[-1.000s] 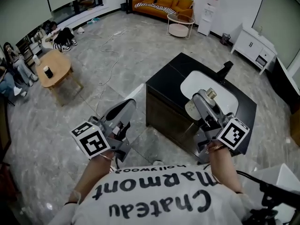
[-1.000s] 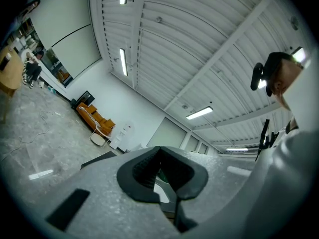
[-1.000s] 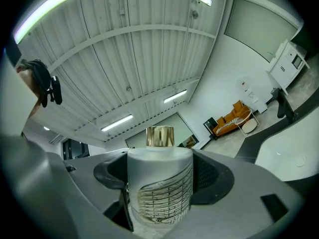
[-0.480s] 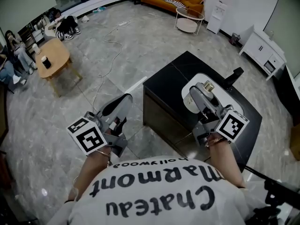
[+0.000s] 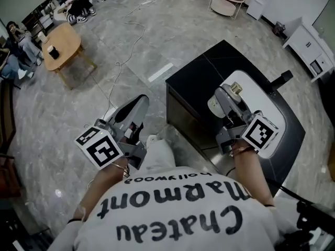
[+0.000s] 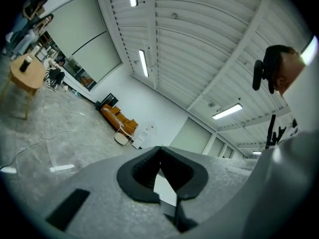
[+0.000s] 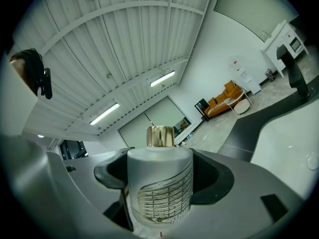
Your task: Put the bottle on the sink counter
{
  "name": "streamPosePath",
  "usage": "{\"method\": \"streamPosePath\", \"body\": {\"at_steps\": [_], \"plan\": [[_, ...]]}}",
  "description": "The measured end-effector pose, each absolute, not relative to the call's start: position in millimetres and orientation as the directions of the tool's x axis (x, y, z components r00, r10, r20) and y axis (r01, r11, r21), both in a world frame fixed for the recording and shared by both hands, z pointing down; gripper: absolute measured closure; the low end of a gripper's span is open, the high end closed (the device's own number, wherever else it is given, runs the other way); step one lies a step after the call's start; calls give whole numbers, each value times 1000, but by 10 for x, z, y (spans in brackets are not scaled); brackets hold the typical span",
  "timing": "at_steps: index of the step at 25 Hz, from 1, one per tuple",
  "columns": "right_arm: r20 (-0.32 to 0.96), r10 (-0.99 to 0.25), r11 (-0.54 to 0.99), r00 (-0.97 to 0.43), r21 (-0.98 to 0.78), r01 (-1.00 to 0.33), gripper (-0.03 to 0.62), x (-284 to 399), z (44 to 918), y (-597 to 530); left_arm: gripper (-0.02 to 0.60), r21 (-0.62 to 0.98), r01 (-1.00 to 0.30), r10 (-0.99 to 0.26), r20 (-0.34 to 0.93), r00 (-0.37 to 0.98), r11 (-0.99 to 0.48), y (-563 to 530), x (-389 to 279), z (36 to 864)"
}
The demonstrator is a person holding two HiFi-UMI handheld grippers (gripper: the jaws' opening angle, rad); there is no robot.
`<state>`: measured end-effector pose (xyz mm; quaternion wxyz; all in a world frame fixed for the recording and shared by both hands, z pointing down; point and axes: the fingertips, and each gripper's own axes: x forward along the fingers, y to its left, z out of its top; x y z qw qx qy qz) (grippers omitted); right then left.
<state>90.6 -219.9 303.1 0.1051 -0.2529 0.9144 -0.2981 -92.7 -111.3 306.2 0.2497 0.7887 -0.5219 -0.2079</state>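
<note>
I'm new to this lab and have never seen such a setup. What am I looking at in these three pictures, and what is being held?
There is no robot here: a person holds a two-jaw tool in each hand. The head view looks down from a camera on their head. The other two views ride on the tools and look along the jaws. The right tool is shut on a frosted white bottle with a gold cap, seen over the white basin of the black sink counter. The left tool is shut and empty, over the floor.

Head cam steep down; grip. cams along jaws, upward; share sofa (image 6: 119, 122).
</note>
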Motion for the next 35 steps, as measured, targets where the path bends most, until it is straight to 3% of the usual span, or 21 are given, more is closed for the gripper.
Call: {"method": "streamPosePath", "body": {"at_steps": [6,20,35], "plan": [[21,-546,642,-838,-631,-435,253,671,3365,-2535,566,665,-656,-904,-69,422,-357,-1664,-1106,3194],[220,-671,455,-708,-632,-627,253,604,4162,-3544,566,678,-606,-777,81,624,-416,-3232,-1103,3745],[391,-658,495,-644,-419,-761,253,359,4699,-3851,566,694,-608,-724,181,665,-385,-3503,-1099,4152]]}}
